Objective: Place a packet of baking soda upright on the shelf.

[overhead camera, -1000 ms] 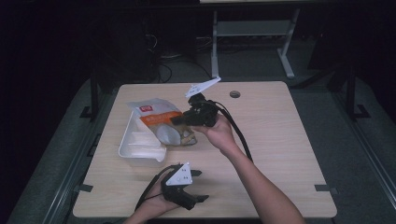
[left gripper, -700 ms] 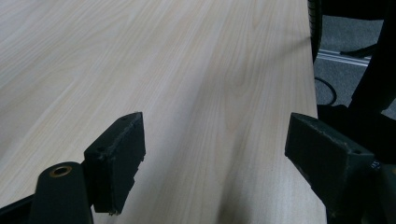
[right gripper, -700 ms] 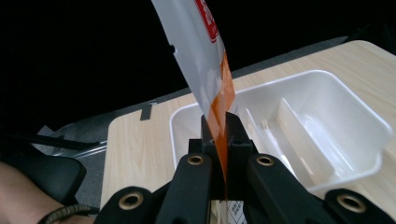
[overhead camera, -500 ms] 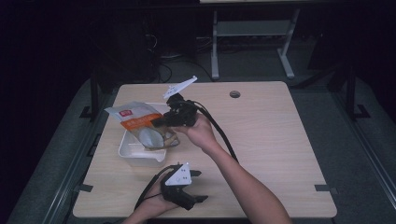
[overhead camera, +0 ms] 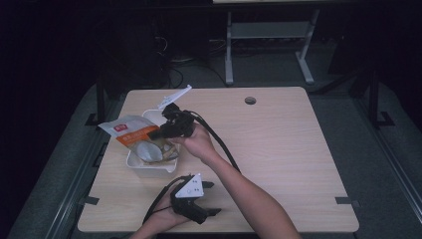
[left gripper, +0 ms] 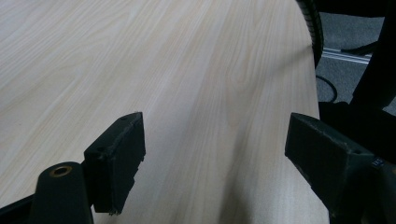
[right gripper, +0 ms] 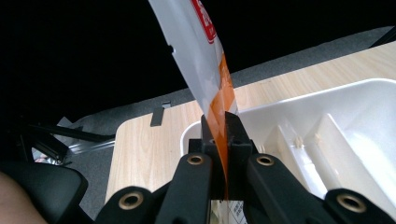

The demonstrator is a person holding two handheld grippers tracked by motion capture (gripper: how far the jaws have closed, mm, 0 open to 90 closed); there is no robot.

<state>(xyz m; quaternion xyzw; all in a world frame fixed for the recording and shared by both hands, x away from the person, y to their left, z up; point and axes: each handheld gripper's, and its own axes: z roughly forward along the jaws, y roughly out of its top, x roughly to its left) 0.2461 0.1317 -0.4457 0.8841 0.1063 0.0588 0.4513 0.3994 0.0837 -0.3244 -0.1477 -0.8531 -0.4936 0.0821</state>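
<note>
the right tongs (overhead camera: 160,133) are clamped tight on a packet (overhead camera: 130,133) with a white and orange wrapper, held above a white tray (overhead camera: 149,167) that sits on the left part of the wooden surface (overhead camera: 278,144). in the right gripper view the two black jaws press together on the orange edge of the packet (right gripper: 212,88), which rises up and leans away to the left, a red mark showing near its top. below and to the right of the jaws lies the white tray (right gripper: 345,107), its inside split by low ribs into compartments. in the high view the packet tilts out over the tray's left rim, and something pale and rounded lies in the tray beneath it; what it is cannot be told. the right hand (overhead camera: 196,142) reaches across from the near side, a black cable trailing back along the forearm.

the left tongs (overhead camera: 211,198) rest low at the near edge of the surface, well apart from the tray, a grey three-cornered plate on top. in the left gripper view the left tongs (left gripper: 215,163) stand wide apart with bare wood between them and nothing in their grip.
</note>
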